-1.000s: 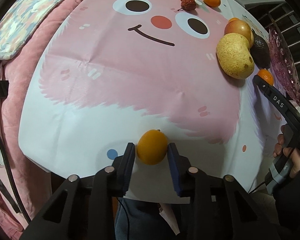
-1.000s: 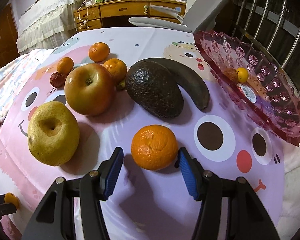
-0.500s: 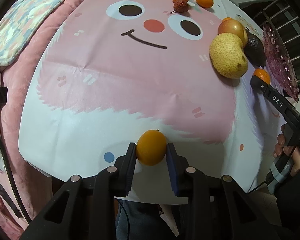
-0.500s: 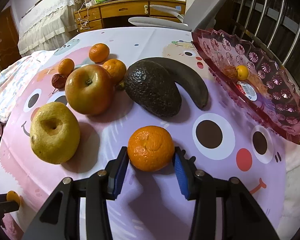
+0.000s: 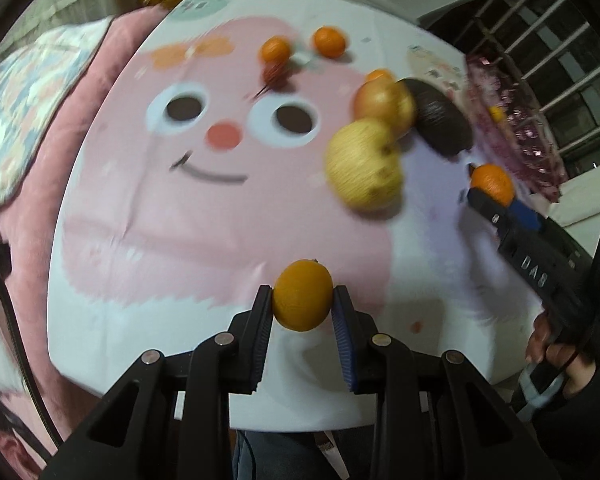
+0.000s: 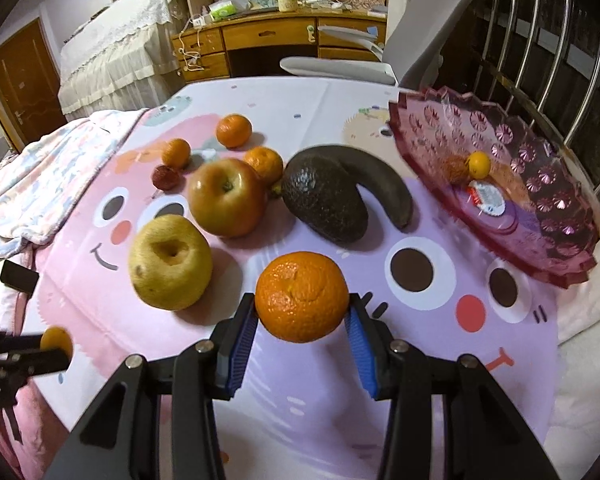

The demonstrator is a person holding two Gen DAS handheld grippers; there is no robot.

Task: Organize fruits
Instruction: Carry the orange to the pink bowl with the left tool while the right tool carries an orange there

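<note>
My left gripper (image 5: 303, 309) is shut on a small smooth orange fruit (image 5: 302, 295) and holds it above the near edge of the pink cartoon tablecloth (image 5: 180, 216). My right gripper (image 6: 302, 320) is shut on a mandarin (image 6: 302, 297), lifted clear of the cloth; from the left wrist view that mandarin (image 5: 492, 183) shows at the right. On the cloth lie a yellow pear (image 6: 171, 262), a red-yellow apple (image 6: 227, 197), an avocado (image 6: 325, 206), a dark banana (image 6: 384, 182) and several small mandarins (image 6: 233, 131). The purple glass plate (image 6: 540, 208) at right holds a tiny yellow fruit (image 6: 479, 164).
A small dark red fruit (image 6: 165, 176) lies by the far mandarins. A metal railing (image 6: 540, 80) rises right behind the plate. A grey chair (image 6: 380, 60) and a wooden desk (image 6: 268, 40) stand beyond the table. A pink quilt (image 5: 16, 92) hangs off the left side.
Both grippers rose from the cloth with their fruit. The right jaws closed onto the mandarin, which was loose between them a second ago. The left view swung toward the plate side.
</note>
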